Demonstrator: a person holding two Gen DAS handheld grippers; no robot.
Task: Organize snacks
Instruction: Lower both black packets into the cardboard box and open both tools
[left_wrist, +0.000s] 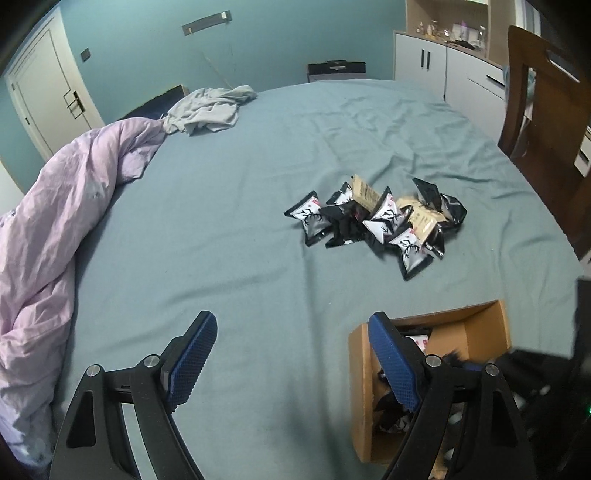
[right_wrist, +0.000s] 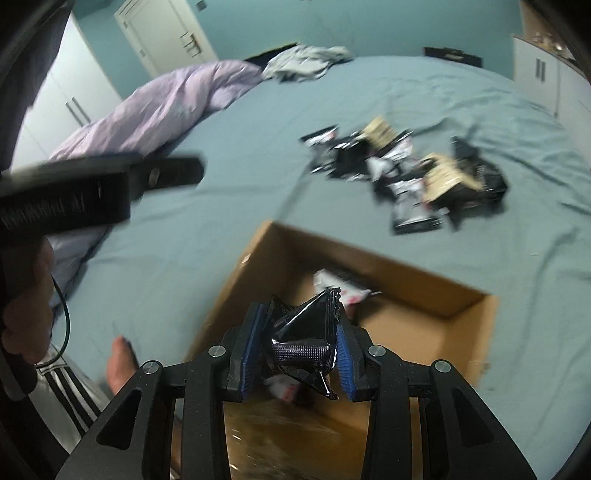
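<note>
A heap of small snack packets (left_wrist: 380, 218), black, white and tan, lies on the teal bed sheet (left_wrist: 240, 240); the right wrist view shows the heap (right_wrist: 410, 173) blurred. My left gripper (left_wrist: 291, 321) hangs open over bare sheet, left of the cardboard box (left_wrist: 480, 328), nothing between its blue pads. My right gripper (right_wrist: 301, 325) is shut on a crumpled black packet (right_wrist: 304, 339) above the near edge of the box (right_wrist: 406, 325). A white packet (right_wrist: 336, 284) lies inside the box. The left gripper (right_wrist: 170, 171) appears at the left of the right wrist view.
A lilac duvet (left_wrist: 55, 229) is bunched along the bed's left side, with grey clothing (left_wrist: 210, 110) at the far end. A wooden chair (left_wrist: 543, 122) stands at the right. A person's bare foot (right_wrist: 120, 363) and striped trouser leg rest at the bed's near edge.
</note>
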